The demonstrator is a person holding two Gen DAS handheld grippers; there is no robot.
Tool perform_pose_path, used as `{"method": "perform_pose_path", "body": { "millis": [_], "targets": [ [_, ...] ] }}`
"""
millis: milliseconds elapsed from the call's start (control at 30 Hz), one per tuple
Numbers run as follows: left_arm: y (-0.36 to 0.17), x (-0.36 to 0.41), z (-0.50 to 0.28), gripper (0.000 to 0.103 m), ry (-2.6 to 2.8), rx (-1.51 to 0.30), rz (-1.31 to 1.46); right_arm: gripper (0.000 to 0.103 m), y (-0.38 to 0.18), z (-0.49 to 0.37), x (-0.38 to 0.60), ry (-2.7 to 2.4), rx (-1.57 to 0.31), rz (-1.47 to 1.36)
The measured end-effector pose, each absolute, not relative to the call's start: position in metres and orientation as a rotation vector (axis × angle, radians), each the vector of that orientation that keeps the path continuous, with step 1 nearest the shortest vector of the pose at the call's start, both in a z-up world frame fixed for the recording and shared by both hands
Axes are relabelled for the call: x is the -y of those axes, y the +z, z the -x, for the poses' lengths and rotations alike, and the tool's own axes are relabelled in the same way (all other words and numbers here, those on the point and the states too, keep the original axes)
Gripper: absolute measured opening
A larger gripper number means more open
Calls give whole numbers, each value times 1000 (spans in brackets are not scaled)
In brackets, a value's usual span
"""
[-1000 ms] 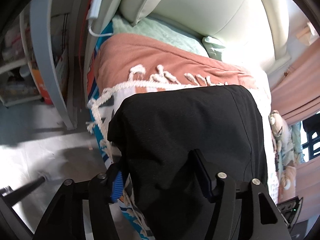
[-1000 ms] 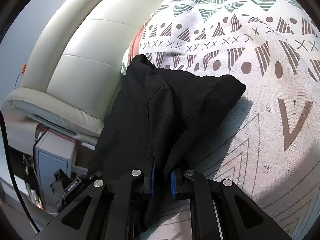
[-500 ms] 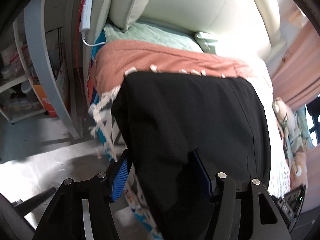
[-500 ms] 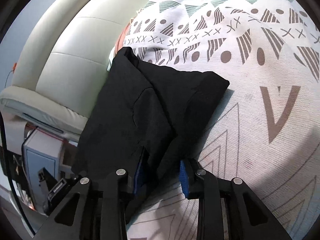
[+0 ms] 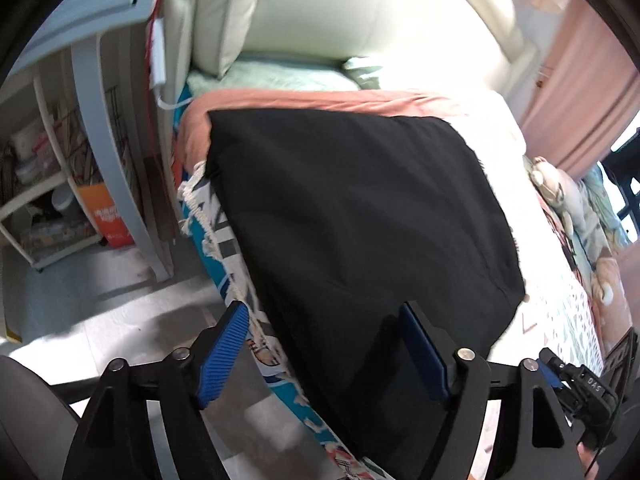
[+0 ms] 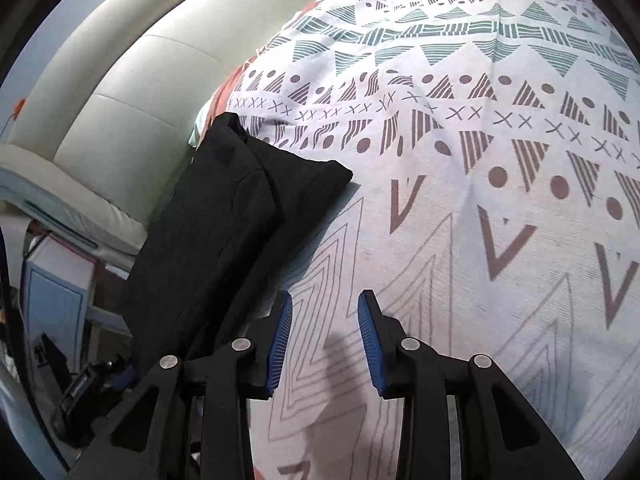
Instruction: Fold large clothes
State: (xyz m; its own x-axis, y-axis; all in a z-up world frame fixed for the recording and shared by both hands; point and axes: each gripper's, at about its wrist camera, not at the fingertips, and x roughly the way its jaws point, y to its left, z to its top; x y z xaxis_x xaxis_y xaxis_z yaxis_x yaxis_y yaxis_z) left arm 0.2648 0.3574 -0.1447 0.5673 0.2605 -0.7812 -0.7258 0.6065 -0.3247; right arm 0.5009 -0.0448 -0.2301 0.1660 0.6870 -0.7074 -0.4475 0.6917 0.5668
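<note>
A folded black garment (image 5: 360, 216) lies on the bed near its side edge, over the patterned blanket (image 6: 460, 160). It also shows in the right wrist view (image 6: 224, 224) as a layered black stack beside the headboard. My left gripper (image 5: 324, 344) is open, its blue pads apart over the garment's near edge, holding nothing. My right gripper (image 6: 324, 338) is open and empty above the blanket, to the right of the garment.
A cream padded headboard (image 5: 340, 8) and pillow (image 5: 224, 20) stand at the far end. A grey shelf unit (image 5: 92, 120) with boxes stands left of the bed, above the pale floor (image 5: 100, 300). Stuffed toys (image 5: 560, 184) lie on the bed's far side.
My right gripper opened, let go of the black garment and moved right off it. My left gripper opened wider and drew back from the garment, which now lies flat.
</note>
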Motion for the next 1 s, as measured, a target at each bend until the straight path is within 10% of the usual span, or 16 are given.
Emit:
{"method": "perform_pose_path", "body": {
  "millis": [167,333,1000],
  "targets": [
    [-123,-323,-267,96,597,-727,620,58,-207,-487,81,801,-1109,-231],
    [-101,-292,-268,101,525,-694,574,97,-186,-475,120,740,-1048,-220],
    [-30,-154,-261,103,296,-582,335,103,-120,-401,252,708,-836,-134]
  ]
}}
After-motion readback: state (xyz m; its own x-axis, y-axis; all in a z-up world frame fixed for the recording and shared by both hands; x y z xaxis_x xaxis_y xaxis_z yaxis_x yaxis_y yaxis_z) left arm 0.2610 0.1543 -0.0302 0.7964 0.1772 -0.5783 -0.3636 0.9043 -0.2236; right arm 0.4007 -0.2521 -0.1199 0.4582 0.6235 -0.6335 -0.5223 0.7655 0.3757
